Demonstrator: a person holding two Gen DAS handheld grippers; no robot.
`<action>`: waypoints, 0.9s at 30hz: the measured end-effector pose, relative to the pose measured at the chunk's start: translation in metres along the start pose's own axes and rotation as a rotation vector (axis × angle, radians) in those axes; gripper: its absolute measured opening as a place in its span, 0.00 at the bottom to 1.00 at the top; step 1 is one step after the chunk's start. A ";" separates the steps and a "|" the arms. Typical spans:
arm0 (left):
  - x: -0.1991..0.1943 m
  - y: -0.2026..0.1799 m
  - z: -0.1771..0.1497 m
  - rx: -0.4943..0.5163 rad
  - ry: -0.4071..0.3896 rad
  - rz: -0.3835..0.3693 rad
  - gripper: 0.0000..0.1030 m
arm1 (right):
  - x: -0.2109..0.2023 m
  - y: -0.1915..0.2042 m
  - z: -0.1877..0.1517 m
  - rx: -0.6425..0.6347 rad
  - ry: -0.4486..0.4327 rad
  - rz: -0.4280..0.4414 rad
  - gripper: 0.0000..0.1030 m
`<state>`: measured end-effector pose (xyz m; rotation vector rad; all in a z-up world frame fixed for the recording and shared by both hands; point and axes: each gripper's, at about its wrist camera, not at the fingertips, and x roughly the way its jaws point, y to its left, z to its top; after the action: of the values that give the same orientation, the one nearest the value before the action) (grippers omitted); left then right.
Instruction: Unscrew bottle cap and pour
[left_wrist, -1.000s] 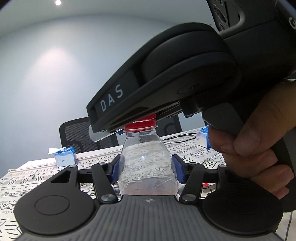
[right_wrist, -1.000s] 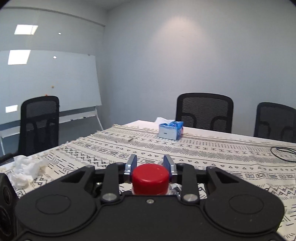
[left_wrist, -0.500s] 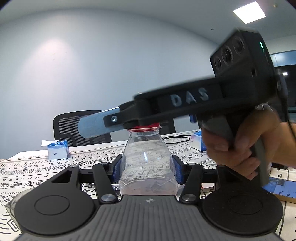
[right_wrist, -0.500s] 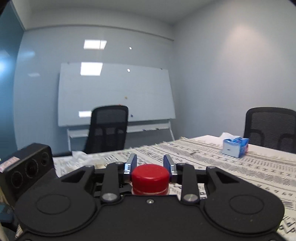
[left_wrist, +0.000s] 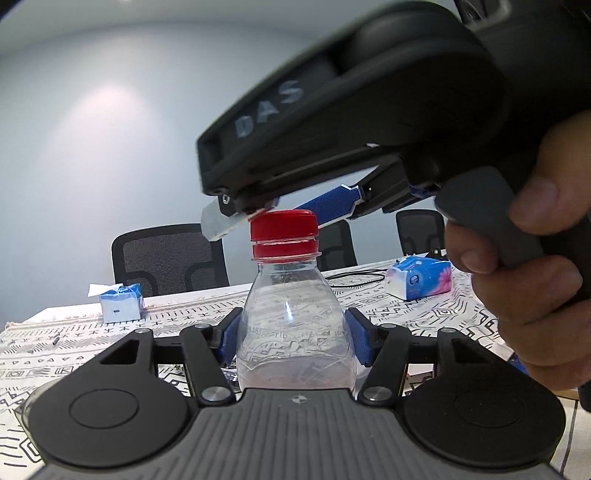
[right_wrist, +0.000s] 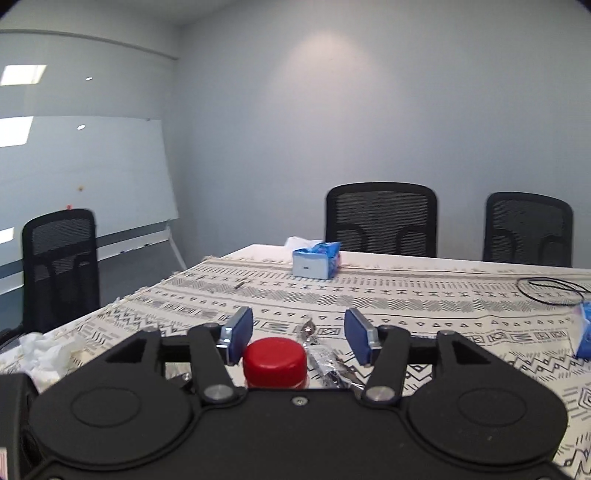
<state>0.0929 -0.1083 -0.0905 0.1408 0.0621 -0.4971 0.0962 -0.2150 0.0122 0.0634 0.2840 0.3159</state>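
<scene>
A clear plastic bottle (left_wrist: 295, 332) with a red cap (left_wrist: 283, 232) stands upright between the blue pads of my left gripper (left_wrist: 295, 336), which is shut on its body. My right gripper (right_wrist: 299, 338) is open, its blue pads spread apart. The red cap (right_wrist: 275, 362) sits low between them, nearer the left pad and not gripped. In the left wrist view the right gripper (left_wrist: 280, 214) hovers just above the cap, tilted, held by a hand (left_wrist: 532, 280).
A patterned tablecloth (right_wrist: 406, 295) covers the table. A blue tissue box (right_wrist: 316, 260) stands at the far side, a blue tissue pack (left_wrist: 419, 277) and a black cable (right_wrist: 550, 290) to the right, crumpled tissue (right_wrist: 44, 350) at the left. Black chairs (right_wrist: 380, 219) ring the table.
My right gripper has opened and let go of the red cap, and has swung back round to the right. The cap stays on the bottle. My left gripper still holds the bottle.
</scene>
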 end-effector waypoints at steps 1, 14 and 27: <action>0.000 -0.001 -0.001 0.001 -0.001 0.000 0.54 | 0.000 0.001 -0.001 0.011 -0.004 -0.022 0.55; 0.000 -0.003 -0.003 0.008 -0.010 0.009 0.55 | 0.004 -0.001 -0.011 0.064 -0.013 -0.023 0.49; -0.009 -0.009 -0.001 0.021 -0.008 0.005 0.54 | 0.005 -0.004 -0.011 0.023 -0.026 0.104 0.32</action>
<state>0.0808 -0.1115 -0.0918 0.1590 0.0485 -0.4930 0.0990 -0.2170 0.0001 0.1049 0.2595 0.4153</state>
